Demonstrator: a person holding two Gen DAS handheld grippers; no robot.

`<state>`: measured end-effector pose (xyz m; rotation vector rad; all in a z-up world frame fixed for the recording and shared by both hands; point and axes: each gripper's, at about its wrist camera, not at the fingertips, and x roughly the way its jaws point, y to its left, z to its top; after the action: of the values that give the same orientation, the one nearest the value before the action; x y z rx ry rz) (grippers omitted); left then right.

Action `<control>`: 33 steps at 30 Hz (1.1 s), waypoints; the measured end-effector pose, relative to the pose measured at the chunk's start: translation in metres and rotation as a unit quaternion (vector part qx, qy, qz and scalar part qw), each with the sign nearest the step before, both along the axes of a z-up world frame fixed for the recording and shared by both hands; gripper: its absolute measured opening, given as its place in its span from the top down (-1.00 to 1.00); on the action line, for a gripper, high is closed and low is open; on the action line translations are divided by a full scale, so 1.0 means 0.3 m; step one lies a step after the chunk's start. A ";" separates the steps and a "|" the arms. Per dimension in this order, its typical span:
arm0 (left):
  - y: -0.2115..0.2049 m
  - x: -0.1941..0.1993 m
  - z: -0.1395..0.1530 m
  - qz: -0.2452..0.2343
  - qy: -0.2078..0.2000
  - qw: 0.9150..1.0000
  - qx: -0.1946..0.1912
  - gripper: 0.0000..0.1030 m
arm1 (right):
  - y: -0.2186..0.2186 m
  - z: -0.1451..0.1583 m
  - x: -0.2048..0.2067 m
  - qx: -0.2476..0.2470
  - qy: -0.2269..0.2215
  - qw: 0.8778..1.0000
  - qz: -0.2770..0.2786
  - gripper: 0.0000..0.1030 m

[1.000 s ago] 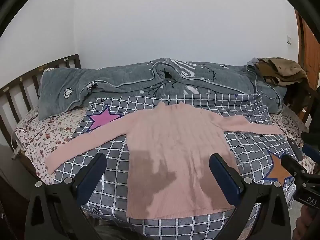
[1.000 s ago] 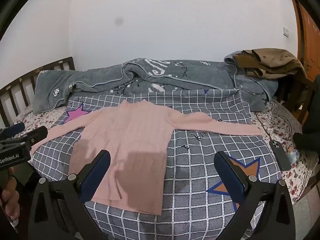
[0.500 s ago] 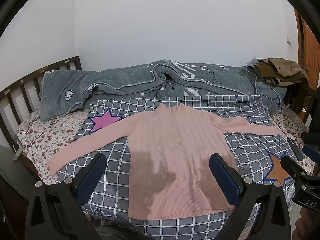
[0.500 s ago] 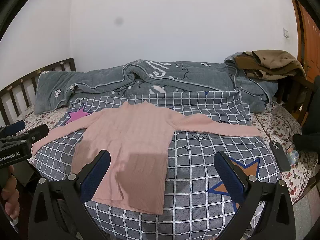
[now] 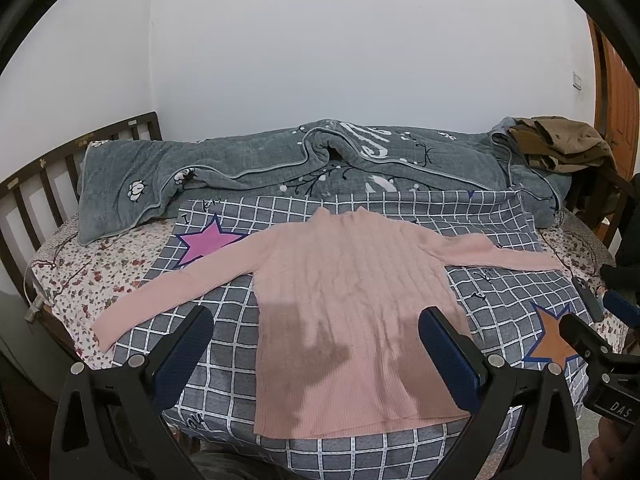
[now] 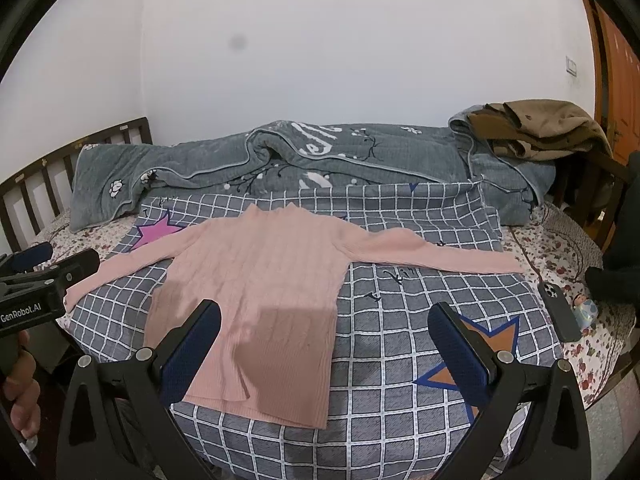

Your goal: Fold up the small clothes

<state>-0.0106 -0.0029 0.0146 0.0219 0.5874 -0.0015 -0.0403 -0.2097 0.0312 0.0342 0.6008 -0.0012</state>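
Nearest the lens, left hand-held gripper [image 5: 316,344] and right hand-held gripper [image 6: 324,336], both spread wide and holding nothing, poised above the near edge of the bed [image 5: 72,280]. Just beyond, a pink ribbed sweater [image 5: 352,308] laid flat and face up on the grey checked cover [image 6: 400,320], hem at the near edge, collar toward the far side, sleeves stretched out to the left and right edges. Unfolded as yet. Soft, light and limp by the look of the knit; likely to sag and stretch if lifted by a single point, and to drag rather than slide on the cover. Best taken at a sleeve cuff or at the two hem corners, pinching one layer's edge cleanly. Off the right sleeve tip, a dark phone [image 6: 558,312] near the right edge. Farthest back, a bunched grey quilt [image 5: 280,176] along the wall side, brown clothing [image 6: 540,128] heaped at the far right corner.
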 end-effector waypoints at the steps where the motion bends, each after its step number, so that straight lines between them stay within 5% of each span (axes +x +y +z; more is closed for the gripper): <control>1: 0.000 0.000 0.001 0.000 0.000 1.000 0.000 -1.00 | 0.001 0.002 0.000 0.000 0.000 1.000 0.000 -0.97; 33: -0.004 -0.001 0.014 0.002 0.000 1.000 -0.006 -1.00 | 0.012 0.018 -0.013 -0.002 -0.008 1.000 0.005 -0.97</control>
<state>-0.0107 -0.0040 0.0189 0.0082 0.5878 -0.0012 -0.0443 -0.2061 0.0365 0.0284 0.5843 0.0069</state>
